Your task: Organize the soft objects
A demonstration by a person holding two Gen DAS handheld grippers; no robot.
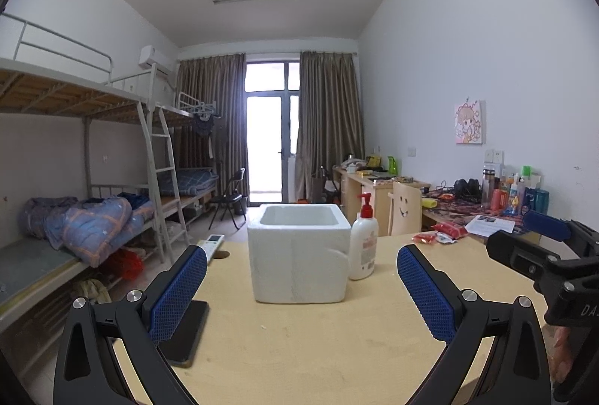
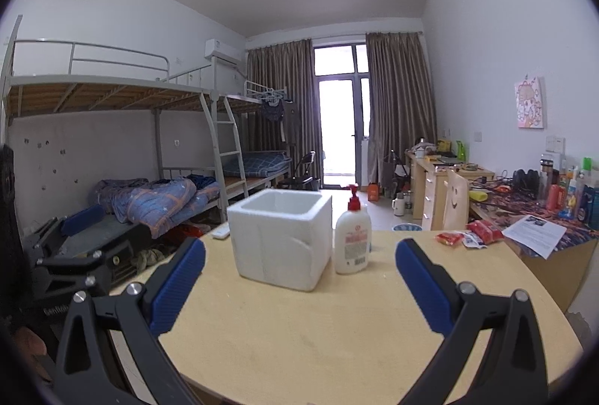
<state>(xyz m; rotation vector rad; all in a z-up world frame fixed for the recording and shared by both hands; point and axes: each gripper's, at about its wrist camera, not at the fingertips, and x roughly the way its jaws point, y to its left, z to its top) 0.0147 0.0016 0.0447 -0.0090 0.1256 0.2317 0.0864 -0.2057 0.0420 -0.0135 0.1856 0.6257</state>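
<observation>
A white foam box stands open-topped on the wooden table; it also shows in the right wrist view. Red and white soft packets lie at the table's far right, also seen in the right wrist view. My left gripper is open and empty, held in front of the box. My right gripper is open and empty, also facing the box. Each gripper shows at the edge of the other's view.
A white lotion pump bottle stands just right of the box. A black phone and a white remote lie at the table's left. A cluttered desk and a chair stand right; bunk beds left.
</observation>
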